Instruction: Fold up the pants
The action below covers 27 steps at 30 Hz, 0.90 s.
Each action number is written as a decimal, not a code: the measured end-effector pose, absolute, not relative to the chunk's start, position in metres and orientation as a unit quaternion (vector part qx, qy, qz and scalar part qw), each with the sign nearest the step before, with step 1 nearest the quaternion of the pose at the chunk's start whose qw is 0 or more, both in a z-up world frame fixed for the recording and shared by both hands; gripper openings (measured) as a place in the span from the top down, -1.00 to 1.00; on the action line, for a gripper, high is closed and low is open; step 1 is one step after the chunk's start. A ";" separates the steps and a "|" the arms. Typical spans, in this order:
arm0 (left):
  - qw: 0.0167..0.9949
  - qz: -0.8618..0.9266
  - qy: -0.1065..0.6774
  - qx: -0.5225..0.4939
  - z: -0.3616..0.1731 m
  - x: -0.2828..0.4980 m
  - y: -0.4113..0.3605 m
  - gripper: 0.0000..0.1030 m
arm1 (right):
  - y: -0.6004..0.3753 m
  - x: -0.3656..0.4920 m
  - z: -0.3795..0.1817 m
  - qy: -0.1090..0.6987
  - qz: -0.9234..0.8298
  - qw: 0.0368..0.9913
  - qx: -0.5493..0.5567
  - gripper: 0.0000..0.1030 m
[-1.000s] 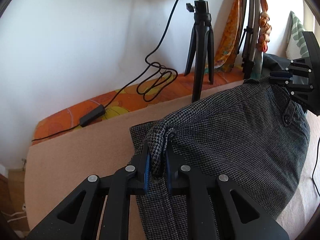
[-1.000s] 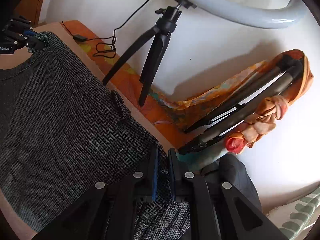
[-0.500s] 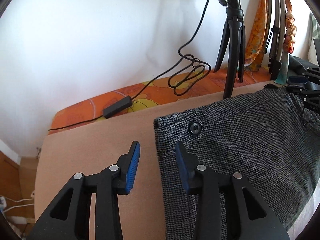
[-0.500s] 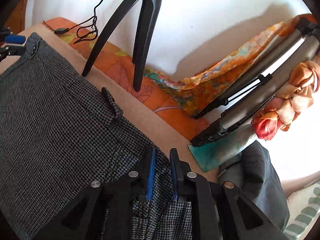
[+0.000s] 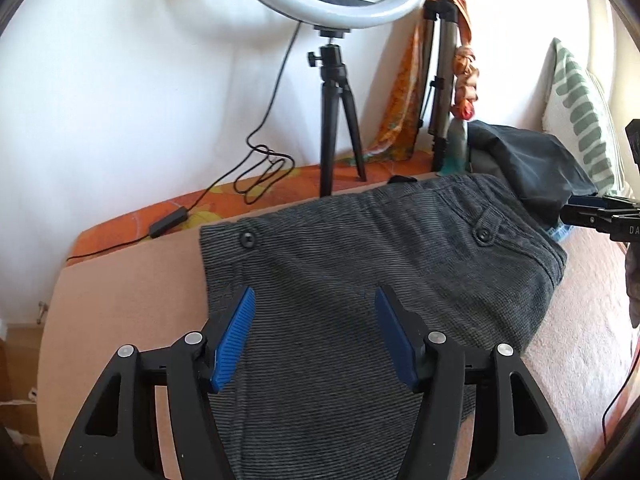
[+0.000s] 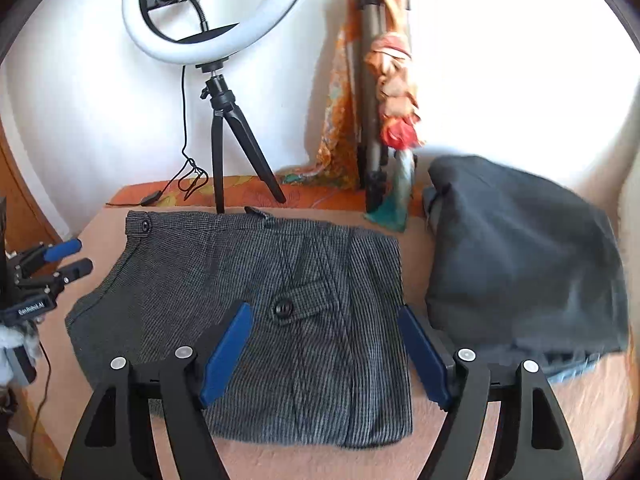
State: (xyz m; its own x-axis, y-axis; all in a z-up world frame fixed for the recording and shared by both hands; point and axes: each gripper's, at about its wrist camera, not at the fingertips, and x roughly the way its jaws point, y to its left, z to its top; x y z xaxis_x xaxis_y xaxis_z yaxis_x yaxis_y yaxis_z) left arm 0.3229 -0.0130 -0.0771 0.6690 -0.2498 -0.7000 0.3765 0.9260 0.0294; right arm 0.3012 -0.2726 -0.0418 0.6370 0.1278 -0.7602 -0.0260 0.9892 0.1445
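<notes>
The grey houndstooth pants [image 6: 256, 304] lie folded flat on the tan board [image 6: 100, 232], waistband towards the wall, a buttoned pocket flap facing up. They also show in the left wrist view [image 5: 360, 280]. My left gripper [image 5: 314, 300] is open and empty, hovering above the left part of the pants; it also shows at the left edge of the right wrist view [image 6: 66, 258]. My right gripper [image 6: 326, 314] is open and empty above the pants' middle; its tip shows in the left wrist view [image 5: 592, 210].
A ring light on a black tripod [image 6: 220, 148] stands behind the pants, its cable [image 5: 260, 168] on the orange cloth. A folded tripod wrapped in scarves [image 6: 380, 100] leans on the wall. A dark folded garment [image 6: 520, 256] lies to the right, a striped pillow [image 5: 580, 120] beyond.
Both grippers have let go of the waistband, opened wide and pulled back and up. The pants now lie flat on the board.
</notes>
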 end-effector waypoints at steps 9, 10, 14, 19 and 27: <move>0.894 -0.168 0.384 0.158 -0.118 0.315 -0.059 -0.20 | -0.317 0.269 -0.102 0.466 0.004 0.838 0.285 -0.57; 0.892 -0.165 0.389 0.159 -0.123 0.318 -0.059 -0.20 | -0.320 0.271 -0.109 0.469 0.005 0.830 0.302 -0.57; 0.888 -0.144 0.401 0.174 -0.144 0.324 -0.058 -0.20 | -0.326 0.280 -0.124 0.463 0.011 0.814 0.352 -0.60; 0.892 -0.148 0.395 0.160 -0.156 0.327 -0.045 -0.39 | -0.324 0.285 -0.136 0.448 0.014 0.803 0.392 -0.61; 0.920 -0.093 0.360 0.122 -0.126 0.320 -0.006 -0.40 | -0.324 0.295 -0.146 0.419 0.028 0.795 0.437 -0.31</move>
